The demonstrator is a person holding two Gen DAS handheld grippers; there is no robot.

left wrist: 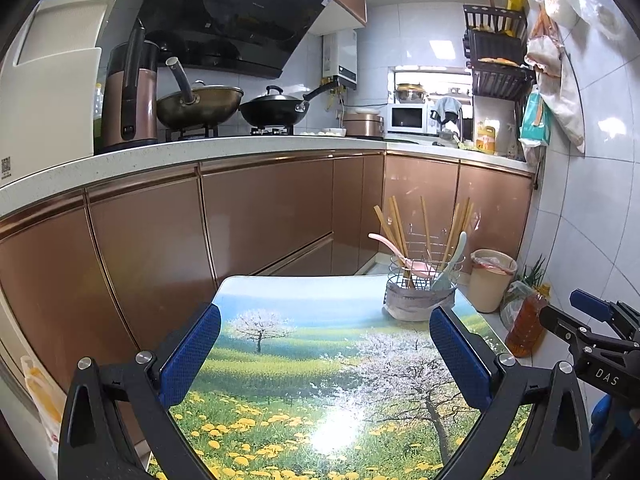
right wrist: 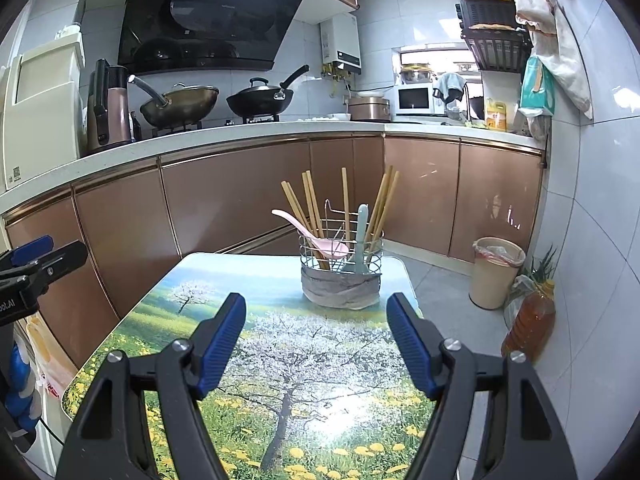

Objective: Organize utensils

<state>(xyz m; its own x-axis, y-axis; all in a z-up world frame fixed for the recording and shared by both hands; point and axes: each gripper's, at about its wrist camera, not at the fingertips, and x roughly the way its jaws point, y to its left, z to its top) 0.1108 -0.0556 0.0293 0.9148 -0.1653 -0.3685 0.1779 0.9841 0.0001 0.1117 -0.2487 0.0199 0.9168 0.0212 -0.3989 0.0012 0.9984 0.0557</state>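
**Two open grippers hover over a small table with a utensil basket**

On the left, the left gripper [left wrist: 324, 344] points forward and slightly down over a table [left wrist: 288, 360] printed with blossoming trees and yellow flowers. Its blue-padded jaws stand wide apart with nothing between them. The person holding it is out of view.

Toward the far right corner of the table stands a wire basket [right wrist: 341, 268], its lower half wrapped in grey material. Wooden chopsticks [right wrist: 308, 204] stand upright in it, fanning outward. A pink spoon [right wrist: 316, 236] leans to the left, and a pale blue spoon [right wrist: 360, 236] stands nearly upright beside it. How many chopsticks there are is hard to count.

On the right, the right gripper [right wrist: 316, 344] also tilts slightly down, aimed at the basket but well short of it. Its jaws are apart and empty.

Past the table's right edge, a beige bin [right wrist: 496, 272] and an amber bottle [right wrist: 530, 320] stand on the floor.
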